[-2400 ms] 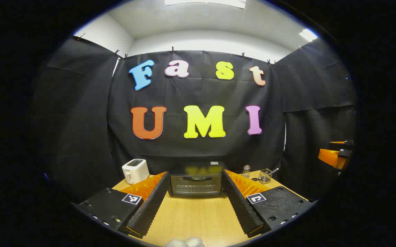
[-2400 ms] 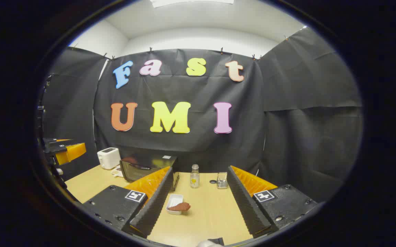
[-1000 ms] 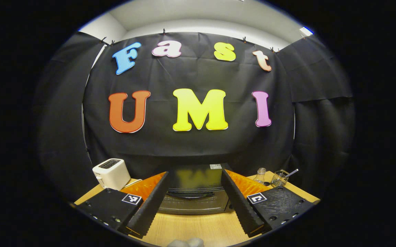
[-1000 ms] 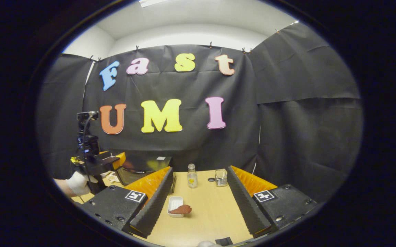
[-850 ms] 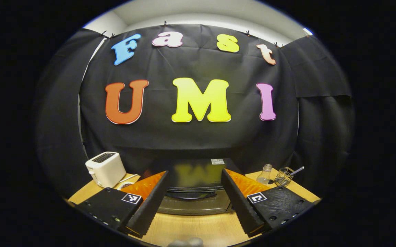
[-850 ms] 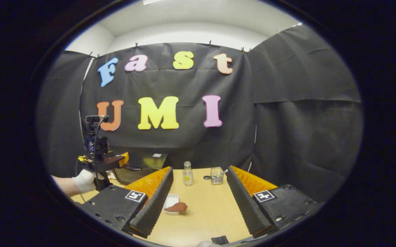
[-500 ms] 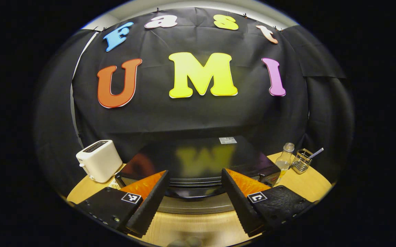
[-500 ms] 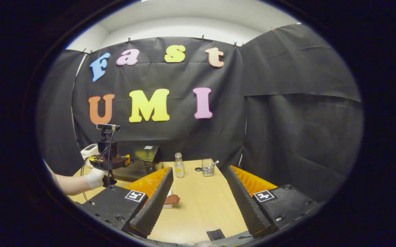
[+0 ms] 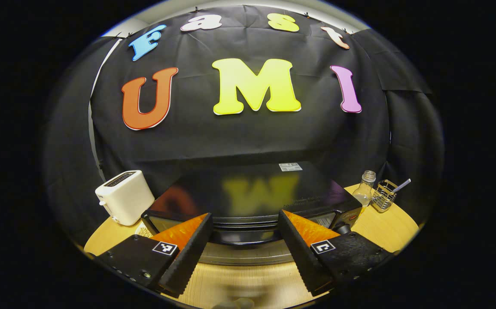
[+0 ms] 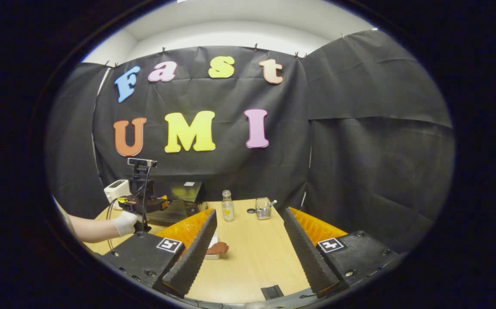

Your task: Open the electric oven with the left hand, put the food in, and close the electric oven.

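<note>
— Moved in close on oven [image 9: 248, 201] vs 2.4 s ago; left gripper [image 9: 243, 234] now right at door top, handle [image 9: 245, 235] lying between fingers. Jaws wide, gripping nothing yet.

— Right gripper [image 10: 248, 244]?

— Hovering over table [image 10: 252, 257], jaws wide, empty. Food [image 10: 217, 248] on small white tray [image 10: 212, 254], near-left, partly behind left finger. Oven far-left in right gripper view, gloved hand [image 10: 124, 223] holding left gripper there.

— Step?

— Prob. reaching for handle; door looks shut. Next: close on handle, pull down & toward near edge. Toaster [image 9: 124, 202] left of oven, bottle [image 9: 364, 194] and wire basket [image 9: 384, 195] right, all apart from door path.
</note>
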Available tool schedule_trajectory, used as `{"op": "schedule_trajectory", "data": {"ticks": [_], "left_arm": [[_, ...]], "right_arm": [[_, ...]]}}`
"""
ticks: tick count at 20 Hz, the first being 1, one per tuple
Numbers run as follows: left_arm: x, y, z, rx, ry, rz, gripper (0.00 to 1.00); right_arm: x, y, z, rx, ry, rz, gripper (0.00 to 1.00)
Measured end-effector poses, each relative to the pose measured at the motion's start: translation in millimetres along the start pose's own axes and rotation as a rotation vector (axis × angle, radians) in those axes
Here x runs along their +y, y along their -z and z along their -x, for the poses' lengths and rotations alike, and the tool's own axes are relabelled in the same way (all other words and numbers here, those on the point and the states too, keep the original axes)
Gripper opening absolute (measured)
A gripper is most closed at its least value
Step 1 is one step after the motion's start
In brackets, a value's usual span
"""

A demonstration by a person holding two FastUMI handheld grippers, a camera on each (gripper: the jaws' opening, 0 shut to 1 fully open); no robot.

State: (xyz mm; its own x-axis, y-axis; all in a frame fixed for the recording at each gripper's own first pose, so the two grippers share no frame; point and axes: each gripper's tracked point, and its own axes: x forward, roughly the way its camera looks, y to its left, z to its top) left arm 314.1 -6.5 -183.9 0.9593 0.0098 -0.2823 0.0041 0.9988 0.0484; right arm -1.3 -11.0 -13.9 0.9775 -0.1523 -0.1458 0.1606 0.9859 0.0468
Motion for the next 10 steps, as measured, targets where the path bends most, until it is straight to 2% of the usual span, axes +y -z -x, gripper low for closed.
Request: {"op": "schedule_trajectory", "data": {"ticks": [10], "left_arm": [[-1, 26, 45, 0.035, 0.055, 0.002, 0.97]], "right_arm": [[6, 4, 13, -0.012, -0.035, 0.018, 0.99]]}}
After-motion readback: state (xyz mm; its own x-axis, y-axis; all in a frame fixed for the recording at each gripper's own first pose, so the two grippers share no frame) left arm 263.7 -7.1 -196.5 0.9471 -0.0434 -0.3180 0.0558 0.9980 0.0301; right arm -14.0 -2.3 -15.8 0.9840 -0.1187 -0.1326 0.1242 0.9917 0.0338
